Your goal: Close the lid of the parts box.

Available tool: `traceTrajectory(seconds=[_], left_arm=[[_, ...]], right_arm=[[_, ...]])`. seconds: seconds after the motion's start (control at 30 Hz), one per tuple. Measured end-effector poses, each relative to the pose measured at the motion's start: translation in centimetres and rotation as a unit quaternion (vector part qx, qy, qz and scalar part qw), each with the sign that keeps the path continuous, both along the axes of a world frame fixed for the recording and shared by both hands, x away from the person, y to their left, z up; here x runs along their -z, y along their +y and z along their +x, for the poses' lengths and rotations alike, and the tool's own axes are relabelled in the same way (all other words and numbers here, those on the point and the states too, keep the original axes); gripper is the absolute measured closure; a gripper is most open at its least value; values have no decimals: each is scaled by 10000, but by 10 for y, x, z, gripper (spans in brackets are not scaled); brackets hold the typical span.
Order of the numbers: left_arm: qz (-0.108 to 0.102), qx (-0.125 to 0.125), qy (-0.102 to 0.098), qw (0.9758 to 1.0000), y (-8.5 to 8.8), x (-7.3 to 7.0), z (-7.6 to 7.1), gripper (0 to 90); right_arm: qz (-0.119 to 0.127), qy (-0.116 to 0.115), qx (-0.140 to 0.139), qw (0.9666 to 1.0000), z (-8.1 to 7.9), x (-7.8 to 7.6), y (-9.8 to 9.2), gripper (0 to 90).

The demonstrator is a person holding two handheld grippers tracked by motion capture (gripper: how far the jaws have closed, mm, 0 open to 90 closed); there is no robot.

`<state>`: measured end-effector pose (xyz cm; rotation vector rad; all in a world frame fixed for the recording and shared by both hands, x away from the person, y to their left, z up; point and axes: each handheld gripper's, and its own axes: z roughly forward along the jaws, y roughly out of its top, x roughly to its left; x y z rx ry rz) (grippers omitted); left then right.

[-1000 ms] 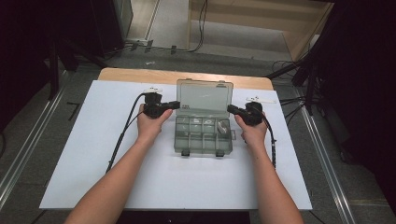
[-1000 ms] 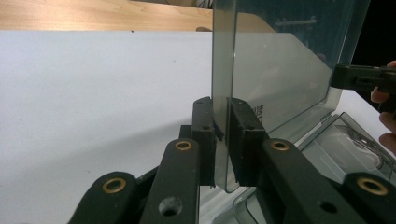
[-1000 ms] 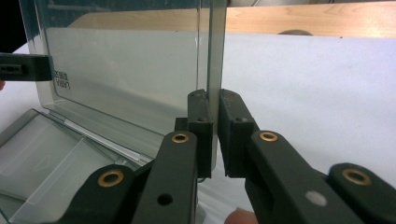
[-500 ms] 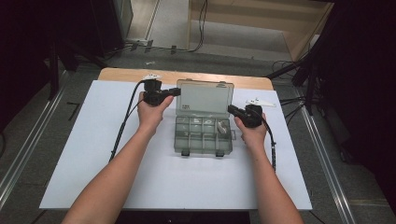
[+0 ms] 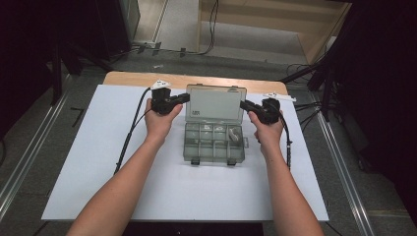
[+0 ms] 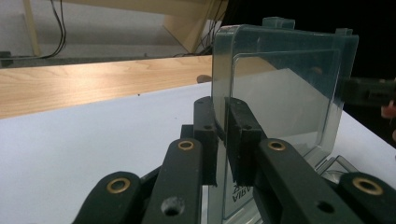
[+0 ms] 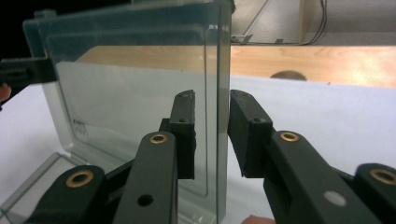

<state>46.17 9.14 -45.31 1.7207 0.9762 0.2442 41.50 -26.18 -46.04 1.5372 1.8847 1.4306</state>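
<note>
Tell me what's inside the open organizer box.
The organizer box has divided compartments; one at right holds a whitish piece, others small bits too unclear to name. The raised lid covers nothing.

The clear, grey-tinted plastic compartment box point(image 5: 214, 142) looks smooth and glossy, its raised lid point(image 6: 280, 93) catching reflections. The surface point(image 5: 88, 162) has a matt white, paper-like cover, with pale varnished wood point(image 6: 93, 84) at its far edge. The tongs are matt black plastic with brass-coloured rivets point(image 7: 159, 138).
</note>
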Motion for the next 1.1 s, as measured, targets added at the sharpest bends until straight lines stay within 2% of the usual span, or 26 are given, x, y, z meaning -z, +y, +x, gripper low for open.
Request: traceTrajectory(seconds=[0.1, 0.23, 0.4, 0.43, 0.5, 0.6, 0.67, 0.73, 0.77, 0.83, 0.97, 1.1], left_arm=[[-23, 23, -61, 10000, 1, 1, -1, 828], [0, 24, -184, 9998, 0, 2, -4, 828], [-116, 109, -42, 9999, 3, 2, -2, 814], [-129, 149, 3, 9998, 5, 2, -2, 797], [-101, 204, 51, 9997, 8, 0, -2, 684], [-160, 247, 56, 9996, 14, -4, -5, 670], [-283, 302, 83, 9991, 19, -5, -6, 678], [-336, 356, 101, 9987, 24, -5, -5, 746], [-354, 384, 115, 9986, 26, -5, -4, 815], [-334, 268, 225, 9988, 28, -3, -2, 891], [-370, 180, 550, 9976, 28, 7, 9, 893], [-362, 234, 687, 9967, 22, 12, 14, 893]], right_arm=[[-167, 106, 89, 9998, 6, -7, 3, 754], [-213, 109, 197, 9995, 6, -6, 4, 818], [-289, -37, 202, 9994, 0, -5, 5, 827], [-307, -52, 207, 9993, -1, -5, 5, 827], [-325, -103, 218, 9992, -3, -5, 6, 827], [-354, -184, 218, 9990, -6, -5, 6, 826], [-372, -275, 191, 9987, -8, -5, 6, 826], [-419, -327, 181, 9984, -11, -5, 6, 826], [-431, -355, 181, 9983, -12, -5, 6, 825], [-433, -401, 165, 9981, -14, -5, 6, 824], [-500, -583, 121, 9970, -19, -4, 6, 823], [-537, -719, 72, 9959, -25, -3, 5, 819]])
